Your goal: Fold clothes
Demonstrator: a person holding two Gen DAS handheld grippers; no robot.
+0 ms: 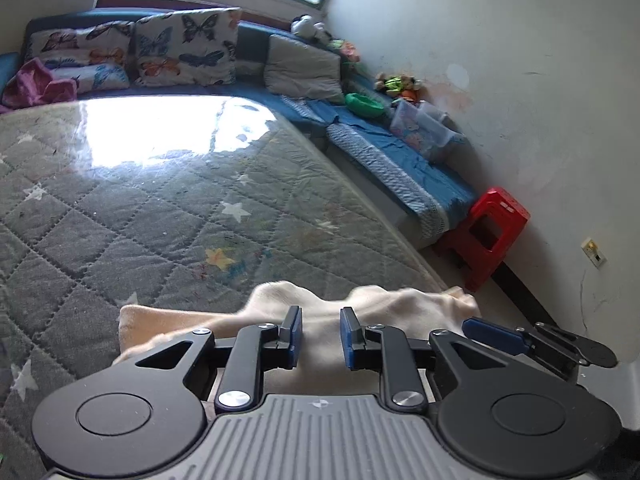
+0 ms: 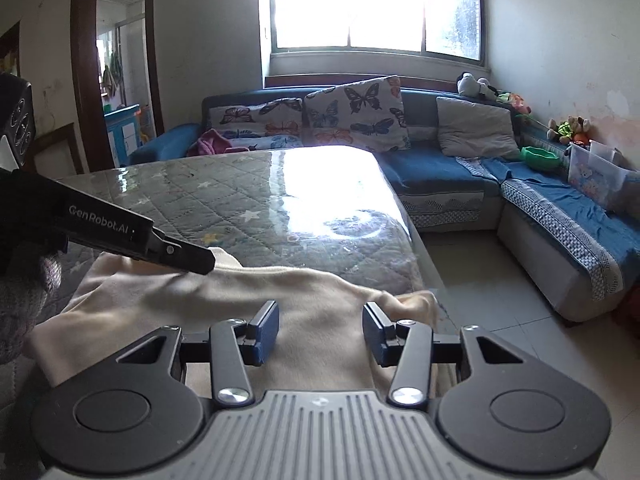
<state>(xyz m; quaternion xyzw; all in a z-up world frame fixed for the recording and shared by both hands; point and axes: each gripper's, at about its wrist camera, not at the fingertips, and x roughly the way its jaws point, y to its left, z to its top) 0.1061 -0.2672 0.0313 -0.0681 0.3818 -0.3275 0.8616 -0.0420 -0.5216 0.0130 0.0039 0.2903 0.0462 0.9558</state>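
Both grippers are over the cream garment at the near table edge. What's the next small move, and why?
Probably lower the right gripper a little and close on the cream garment. Its jaws stand open with cloth between and below them, gripping nothing. The left gripper is open too, over the same garment, which lies rumpled with one end at the table edge. A fold likely needs a pinch first.

A grey quilted tabletop (image 2: 256,200) with star patterns lies under a glossy clear cover that glares white toward its far edge. A cream garment (image 2: 320,312) lies rumpled along the near edge, reaching the near right corner, where a fold (image 1: 460,300) bunches up at the rim.
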